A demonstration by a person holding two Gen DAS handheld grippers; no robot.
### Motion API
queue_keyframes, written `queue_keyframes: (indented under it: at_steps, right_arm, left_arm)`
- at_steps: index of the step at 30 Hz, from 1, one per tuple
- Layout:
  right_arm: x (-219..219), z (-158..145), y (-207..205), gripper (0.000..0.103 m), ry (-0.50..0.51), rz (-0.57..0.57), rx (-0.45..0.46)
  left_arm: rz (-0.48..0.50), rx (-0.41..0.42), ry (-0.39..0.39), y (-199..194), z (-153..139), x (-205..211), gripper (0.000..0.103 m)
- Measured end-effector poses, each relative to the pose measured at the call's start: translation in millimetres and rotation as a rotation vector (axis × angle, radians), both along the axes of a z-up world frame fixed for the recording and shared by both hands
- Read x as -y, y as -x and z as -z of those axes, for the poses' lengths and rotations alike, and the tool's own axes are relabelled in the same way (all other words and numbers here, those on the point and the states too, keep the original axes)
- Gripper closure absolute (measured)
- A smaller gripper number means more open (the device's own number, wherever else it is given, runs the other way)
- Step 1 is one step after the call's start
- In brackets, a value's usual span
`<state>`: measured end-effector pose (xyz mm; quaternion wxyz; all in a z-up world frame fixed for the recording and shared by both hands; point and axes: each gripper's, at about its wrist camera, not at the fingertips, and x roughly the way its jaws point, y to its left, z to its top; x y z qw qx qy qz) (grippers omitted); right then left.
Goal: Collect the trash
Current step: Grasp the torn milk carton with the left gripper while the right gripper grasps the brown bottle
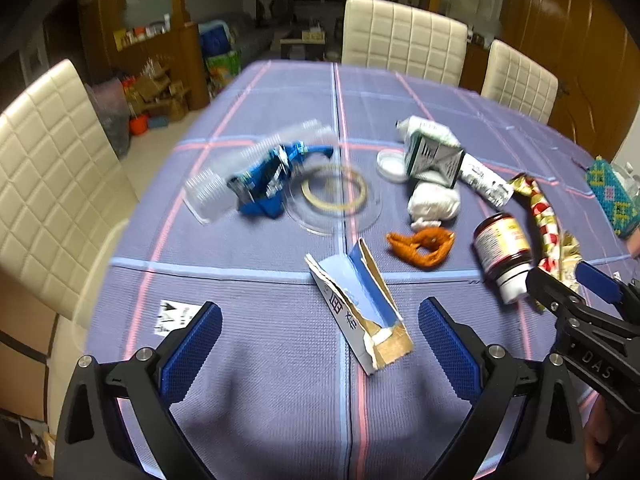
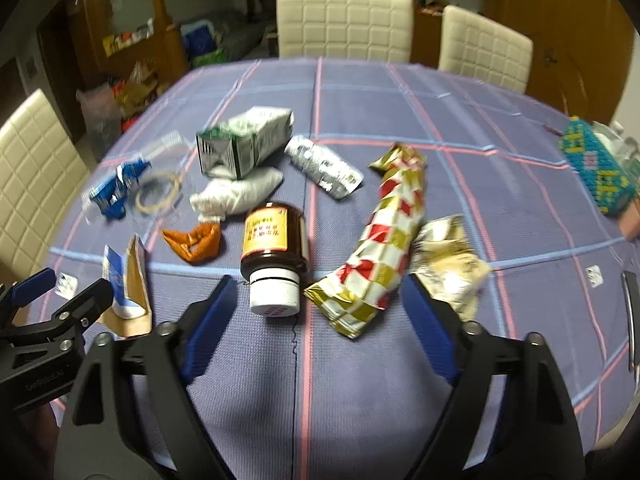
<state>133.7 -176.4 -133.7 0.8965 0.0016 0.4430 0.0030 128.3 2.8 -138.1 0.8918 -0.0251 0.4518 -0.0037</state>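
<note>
Between the right hand-held gripper's (image 2: pixel 316 312) spread, empty fingers, the brown bottle (image 2: pixel 273 248) lies cap-first toward it.

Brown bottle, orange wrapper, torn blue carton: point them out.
brown bottle (image 2: pixel 274 236): right wrist view, on its yellow label.
orange wrapper (image 1: pixel 422 247): left wrist view, crumpled middle.
torn blue carton (image 1: pixel 360 300): left wrist view, blue inner face.

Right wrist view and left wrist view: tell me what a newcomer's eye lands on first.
The brown bottle with a white cap lies on its side mid-table, just ahead of the open right gripper. Right beside it stretches the red, white and gold checked wrapper. In front of the open left gripper sits a torn blue and white carton, with the crumpled orange wrapper just beyond it on the purple tablecloth.
</note>
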Motion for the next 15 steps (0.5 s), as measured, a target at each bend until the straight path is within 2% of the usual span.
queue_keyframes:
  at_steps: [3, 7, 9, 10, 13, 15]
  right_arm:
    - [-6, 8, -11, 0.03, 0.013, -0.031, -0.026]
    - [-21, 13, -21, 0.033, 0.066, -0.069, -0.005]
    - [-26, 15, -23, 0.034, 0.09, -0.085, -0.001]
    - [-28, 15, -24, 0.034, 0.093, -0.089, 0.001]
    - [-33, 17, -25, 0.039, 0.115, -0.099, 0.007]
    - [-32, 17, -23, 0.041, 0.119, -0.098, 0.007]
  left_arm:
    - [0.013, -0.033, 0.007, -11, 11, 2, 0.007]
    - [0.038, -0.088, 0.006, -22, 25, 7, 0.011]
    - [0.04, -0.083, -0.015, -25, 26, 8, 0.018]
    - [0.039, -0.079, -0.016, -27, 27, 7, 0.02]
    - [0.023, -0.061, -0.007, -28, 25, 3, 0.034]
    - [0.01, -0.054, 0.001, -28, 24, -1, 0.048]
